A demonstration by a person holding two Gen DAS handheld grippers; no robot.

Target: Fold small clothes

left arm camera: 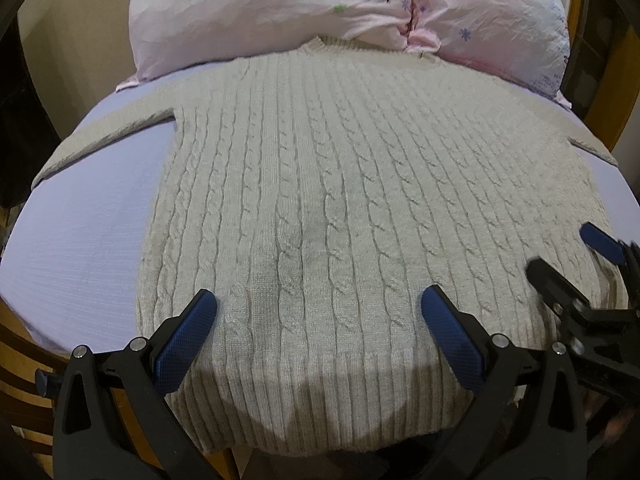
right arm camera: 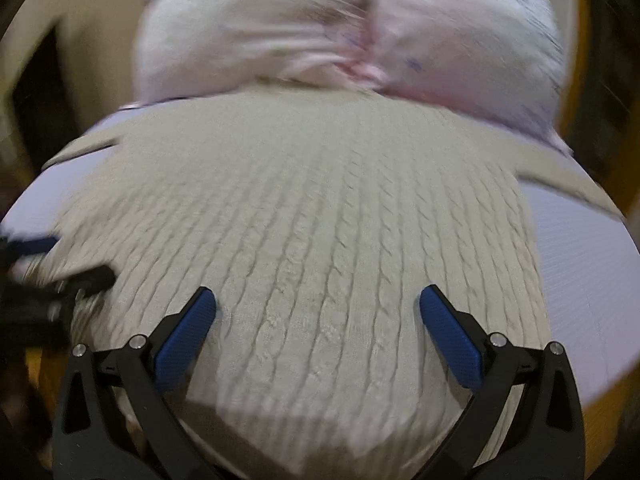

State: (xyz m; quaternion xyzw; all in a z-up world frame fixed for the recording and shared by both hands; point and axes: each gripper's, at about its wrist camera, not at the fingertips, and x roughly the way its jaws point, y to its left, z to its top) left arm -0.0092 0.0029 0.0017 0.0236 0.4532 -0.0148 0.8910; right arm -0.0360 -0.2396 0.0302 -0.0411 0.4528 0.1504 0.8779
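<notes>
Your cream cable-knit sweater [left arm camera: 352, 200] lies flat across the lavender bed sheet [left arm camera: 80, 232], its neck against the pink floral pillows [left arm camera: 360, 4] at the far edge and its ribbed hem overhanging the near edge. Your left gripper [left arm camera: 318, 320] and right gripper [right arm camera: 318, 320] both hover over the hem, claws spread wide, pinching nothing.
</notes>
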